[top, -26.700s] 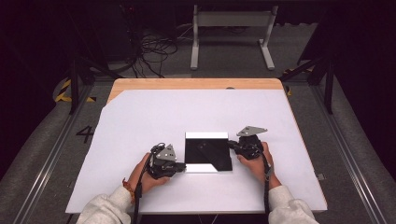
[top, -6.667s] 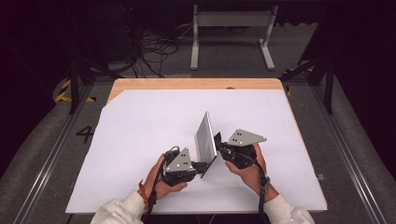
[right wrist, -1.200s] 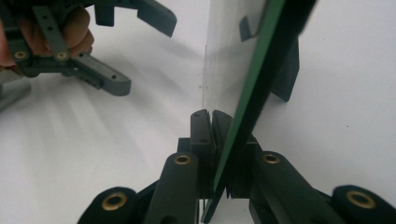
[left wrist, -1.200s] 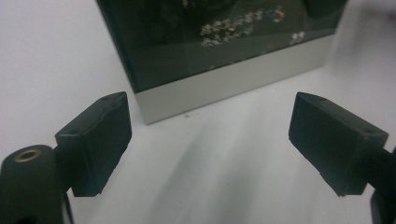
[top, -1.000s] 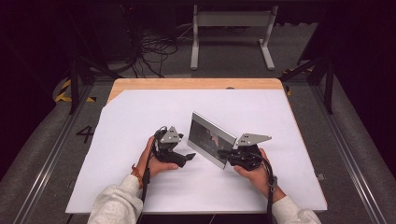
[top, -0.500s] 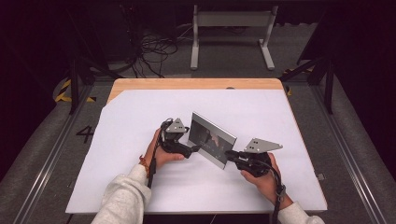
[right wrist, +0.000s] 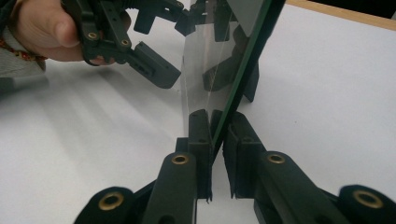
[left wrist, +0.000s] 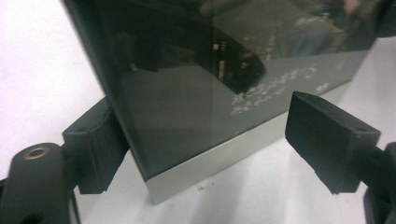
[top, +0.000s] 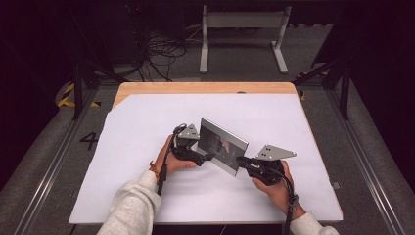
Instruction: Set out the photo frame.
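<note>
A dark glass panel [top: 222,144] with a silver rim stands on its long edge on the white table cover [top: 147,127], tilted slightly. My right gripper [top: 241,161] is shut on the panel's near right end; in the right gripper view its jaws [right wrist: 217,135] pinch the thin panel [right wrist: 247,56] edge-on. My left gripper [top: 208,156] is open at the left end. In the left gripper view its jaws [left wrist: 210,140] straddle the lower corner of the panel [left wrist: 210,70], the right jaw apart from the glass. The left gripper [right wrist: 177,42] also shows beyond the panel.
The white cover has bare room on every side of the panel. A wooden table edge [top: 205,88] runs along the back. Behind it on the floor stand a metal frame [top: 242,29] and loose cables [top: 161,54]. Rails flank the table.
The panel, once flat on the table, now stands on edge. Over the last second the right gripper slid right along it and the left hand shifted up to the left end.
</note>
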`<state>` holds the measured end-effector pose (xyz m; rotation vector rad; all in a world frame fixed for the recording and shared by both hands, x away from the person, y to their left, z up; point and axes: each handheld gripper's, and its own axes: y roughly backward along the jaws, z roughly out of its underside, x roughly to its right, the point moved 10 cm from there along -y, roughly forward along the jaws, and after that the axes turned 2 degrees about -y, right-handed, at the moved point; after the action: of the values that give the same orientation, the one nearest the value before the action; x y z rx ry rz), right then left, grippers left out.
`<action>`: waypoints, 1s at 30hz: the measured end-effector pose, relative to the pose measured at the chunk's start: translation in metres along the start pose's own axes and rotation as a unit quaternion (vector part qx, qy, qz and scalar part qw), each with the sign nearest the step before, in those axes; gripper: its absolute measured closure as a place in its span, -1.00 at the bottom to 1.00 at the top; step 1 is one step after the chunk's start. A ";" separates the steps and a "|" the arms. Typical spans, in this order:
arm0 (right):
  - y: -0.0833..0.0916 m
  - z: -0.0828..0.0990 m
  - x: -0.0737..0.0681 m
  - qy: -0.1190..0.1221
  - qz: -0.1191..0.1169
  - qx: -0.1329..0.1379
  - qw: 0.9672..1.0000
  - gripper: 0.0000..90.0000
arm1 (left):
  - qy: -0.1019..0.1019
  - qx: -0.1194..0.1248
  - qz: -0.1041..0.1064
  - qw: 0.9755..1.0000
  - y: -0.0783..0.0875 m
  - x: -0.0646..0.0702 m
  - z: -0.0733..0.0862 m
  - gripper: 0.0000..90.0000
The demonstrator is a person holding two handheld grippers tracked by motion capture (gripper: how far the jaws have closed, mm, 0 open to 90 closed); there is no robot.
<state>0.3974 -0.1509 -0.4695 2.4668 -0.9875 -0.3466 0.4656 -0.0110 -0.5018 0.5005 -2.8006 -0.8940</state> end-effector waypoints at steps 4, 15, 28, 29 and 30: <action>0.000 0.000 0.001 0.001 0.004 0.001 1.000 0.81 | 0.004 0.000 0.002 1.000 0.001 0.000 0.001 -0.59; -0.005 -0.003 0.012 -0.011 0.017 0.008 1.000 0.76 | 0.001 -0.015 -0.016 1.000 0.012 0.002 0.009 -0.37; 0.004 0.001 0.014 -0.011 0.023 0.007 1.000 0.86 | 0.002 0.005 -0.029 1.000 0.019 0.002 0.006 -0.24; 0.003 0.001 0.014 -0.012 0.023 0.007 1.000 0.85 | 0.001 0.006 -0.033 0.999 0.019 0.001 0.006 -0.22; 0.003 0.001 0.014 -0.011 0.023 0.007 1.000 0.85 | 0.002 0.005 -0.036 0.999 0.019 0.001 0.006 -0.18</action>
<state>0.4052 -0.1632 -0.4702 2.4540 -1.0571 -0.3538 0.4586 0.0068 -0.4950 0.6091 -2.8005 -0.8912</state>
